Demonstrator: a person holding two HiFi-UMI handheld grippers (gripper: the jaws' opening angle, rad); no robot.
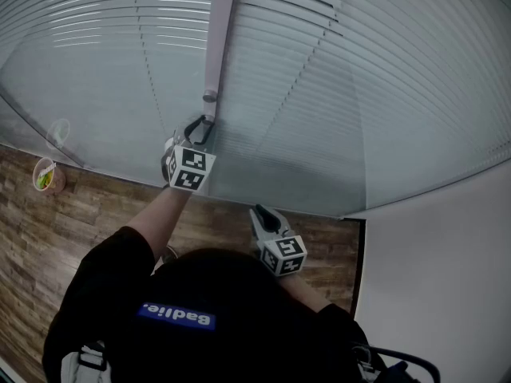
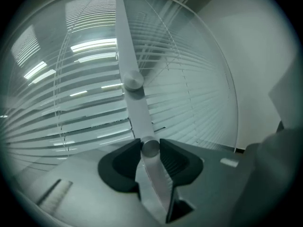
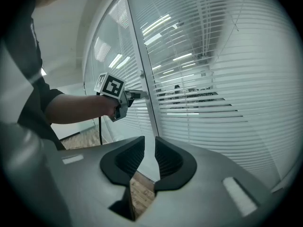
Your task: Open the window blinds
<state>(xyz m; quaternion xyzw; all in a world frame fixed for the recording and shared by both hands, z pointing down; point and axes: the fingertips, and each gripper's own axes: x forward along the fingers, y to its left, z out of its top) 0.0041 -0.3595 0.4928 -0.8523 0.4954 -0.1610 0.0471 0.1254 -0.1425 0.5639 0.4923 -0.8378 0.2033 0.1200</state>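
Left gripper view looks straight at the window blinds [image 2: 85, 103], whose pale slats cover the glazed wall in front of the person, and at the grey tilt wand [image 2: 135, 108] hanging down in front of them. The left tool [image 2: 150, 148] is clenched on that wand, one dark pad on each side of its lower length, just under a round knob. In the head view the same tool [image 1: 200, 128] is raised at arm's length against the blinds, with the wand [image 1: 219, 38] running up above it. The right tool [image 3: 149, 148] is held lower and nearer the body, clear of the blinds; its jaws stand a little apart with nothing between them. In the right gripper view a few dark gaps show between slats. A small cup [image 1: 46, 175] stands on the wood-pattern floor [image 1: 88, 214] at the foot of the glass, far left.
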